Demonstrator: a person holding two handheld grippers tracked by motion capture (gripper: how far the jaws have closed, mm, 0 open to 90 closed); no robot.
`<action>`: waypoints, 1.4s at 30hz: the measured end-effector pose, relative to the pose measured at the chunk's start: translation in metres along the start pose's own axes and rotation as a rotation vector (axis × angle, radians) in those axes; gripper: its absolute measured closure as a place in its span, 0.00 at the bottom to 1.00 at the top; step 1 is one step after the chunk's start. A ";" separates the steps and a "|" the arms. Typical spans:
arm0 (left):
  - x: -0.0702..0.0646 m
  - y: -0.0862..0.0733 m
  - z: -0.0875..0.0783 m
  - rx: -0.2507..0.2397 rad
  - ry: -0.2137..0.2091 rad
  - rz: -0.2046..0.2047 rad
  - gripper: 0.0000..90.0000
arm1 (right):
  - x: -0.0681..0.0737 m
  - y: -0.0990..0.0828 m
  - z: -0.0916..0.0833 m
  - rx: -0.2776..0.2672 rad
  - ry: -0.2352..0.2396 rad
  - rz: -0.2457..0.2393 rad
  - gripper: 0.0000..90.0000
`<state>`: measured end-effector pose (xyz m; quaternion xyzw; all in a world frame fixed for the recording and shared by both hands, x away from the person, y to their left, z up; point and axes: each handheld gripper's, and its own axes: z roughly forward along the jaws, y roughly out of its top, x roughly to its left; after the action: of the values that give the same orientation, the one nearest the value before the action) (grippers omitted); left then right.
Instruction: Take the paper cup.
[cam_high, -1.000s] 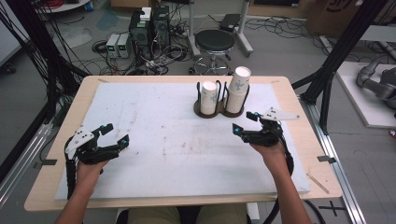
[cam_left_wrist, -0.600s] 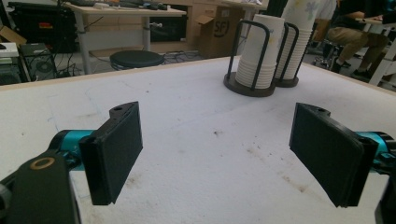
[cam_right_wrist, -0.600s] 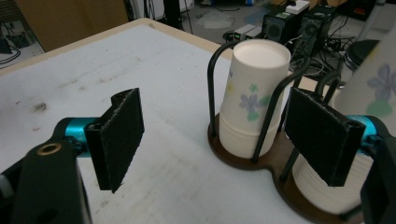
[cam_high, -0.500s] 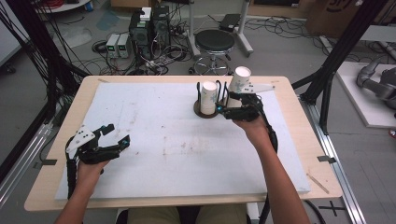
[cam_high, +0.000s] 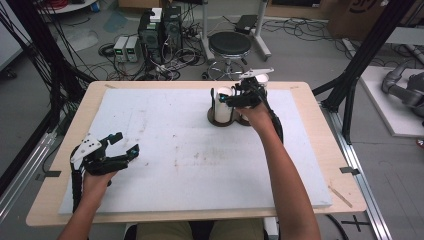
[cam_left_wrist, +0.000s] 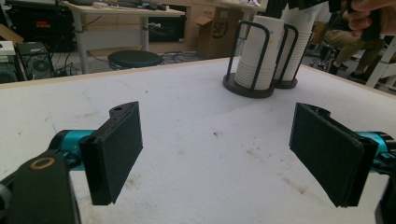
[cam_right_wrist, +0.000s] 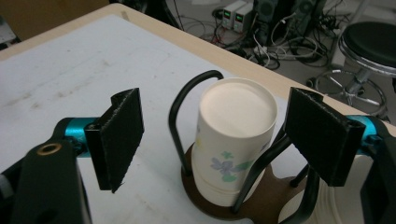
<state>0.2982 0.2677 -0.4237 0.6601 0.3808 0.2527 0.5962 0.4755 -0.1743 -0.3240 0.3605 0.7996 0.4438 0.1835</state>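
Right gripper (cam_high: 235, 98) is up at the far side of the table, jaws spread wide and gripping nothing, poised over the left stack of white paper cups (cam_right_wrist: 233, 144) with its floral print. That stack sits in a dark wire-loop holder (cam_right_wrist: 224, 205) on a round brown base, the black pads flanking the top cup without touching it. Just to its right stands a second white cup stack (cam_left_wrist: 299, 42). Down at the near left, the left gripper (cam_high: 122, 150) hovers over the white foam board (cam_high: 190, 155), jaws wide apart, empty. A black round stool (cam_high: 229, 44) stands beyond the wooden table (cam_high: 320, 145).
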 end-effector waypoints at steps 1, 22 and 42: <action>0.000 0.000 0.000 0.000 0.000 0.000 0.19 | 0.000 0.000 0.000 0.000 0.000 0.000 0.23; 0.002 -0.001 -0.003 -0.003 0.002 -0.011 0.19 | -0.003 0.011 0.042 0.105 -0.076 -0.009 0.29; 0.003 -0.001 -0.003 -0.005 0.001 -0.020 0.19 | -0.004 0.012 0.040 0.099 -0.092 0.001 0.41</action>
<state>0.2972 0.2721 -0.4246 0.6545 0.3871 0.2482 0.6001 0.5080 -0.1500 -0.3356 0.3895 0.8113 0.3867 0.2015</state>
